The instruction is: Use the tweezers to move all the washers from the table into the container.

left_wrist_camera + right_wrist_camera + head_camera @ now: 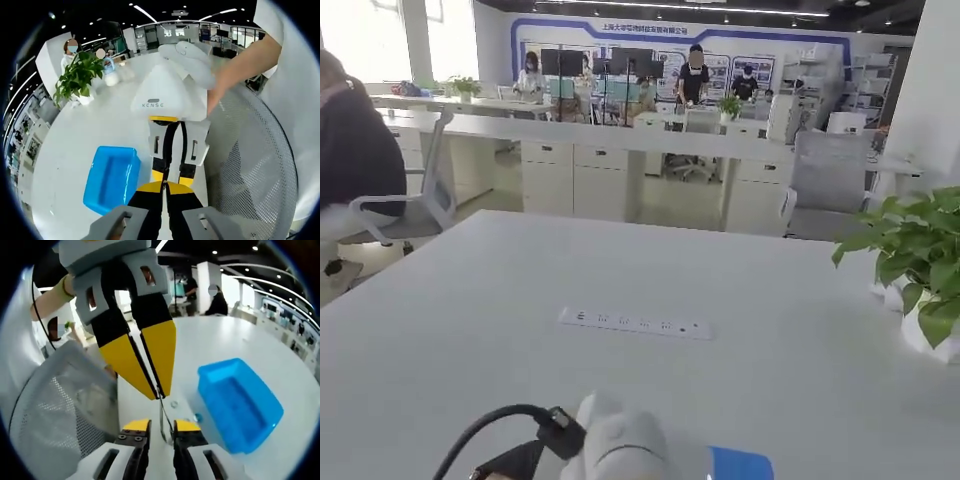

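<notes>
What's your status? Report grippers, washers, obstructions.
Left hand-held gripper shut on tweezers; right hand-held gripper open around them. Two washers on table, beside blue container. Nothing seen between them.

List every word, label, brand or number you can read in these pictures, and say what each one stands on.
"KENSE" (second letter unclear): small grey lettering on the white housing of the right gripper, seen in the left gripper view.
Blue banner on the far wall, head view: a row of Chinese characters, too small to read.
Wall panels below the banner: blurred, unreadable.
</notes>
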Motion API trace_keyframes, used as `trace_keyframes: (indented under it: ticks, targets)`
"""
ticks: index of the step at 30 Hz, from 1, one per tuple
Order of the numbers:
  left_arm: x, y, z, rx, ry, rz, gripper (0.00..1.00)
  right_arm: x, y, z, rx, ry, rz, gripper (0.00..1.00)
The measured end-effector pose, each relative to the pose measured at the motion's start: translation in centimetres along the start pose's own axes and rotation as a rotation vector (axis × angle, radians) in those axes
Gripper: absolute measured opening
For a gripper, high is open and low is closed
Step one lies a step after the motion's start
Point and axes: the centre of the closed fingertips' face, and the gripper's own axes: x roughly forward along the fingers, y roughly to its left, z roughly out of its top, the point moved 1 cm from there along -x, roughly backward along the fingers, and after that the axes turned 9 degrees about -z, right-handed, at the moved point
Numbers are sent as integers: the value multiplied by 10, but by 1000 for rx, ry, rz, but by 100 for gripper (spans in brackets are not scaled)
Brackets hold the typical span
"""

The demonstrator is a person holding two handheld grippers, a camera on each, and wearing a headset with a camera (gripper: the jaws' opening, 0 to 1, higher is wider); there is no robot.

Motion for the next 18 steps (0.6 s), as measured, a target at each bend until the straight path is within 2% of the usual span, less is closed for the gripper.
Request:
trace_keyframes:
  ticks: [3,5,6,7,9,10,12,14,18]
  targets:
    - [3,-4,0,-14,-4,-22,0,0,-4,2,-12,1,-14,9]
    - [4,-4,-1,-13,-4,-18,0,1,0,-1,-21,17,19,6]
    - [5,-5,-1,-20,-10,-17,0,1,-1,-1,-36,16,15,5]
    - [6,-6,0,-69,-49,-17,3,2,-1,-1,-29,16,11,5]
    - [5,-4,0,-139,-103,1,19,2,-3,-1,-15,25,15,4]
    - [3,-2,-3,-174,-127,23,24,1,-5,-1,-6,26,8,4]
    - [-1,2,-9,-205,-156,70,32,1,-8,-2,28,28,-1,3]
    - [-7,2,-18,-266,-202,106,38,0,-10,-3,52,24,-4,3]
    - [-19,-3,-32,-420,-349,175,53,0,-14,-3,93,14,-12,2]
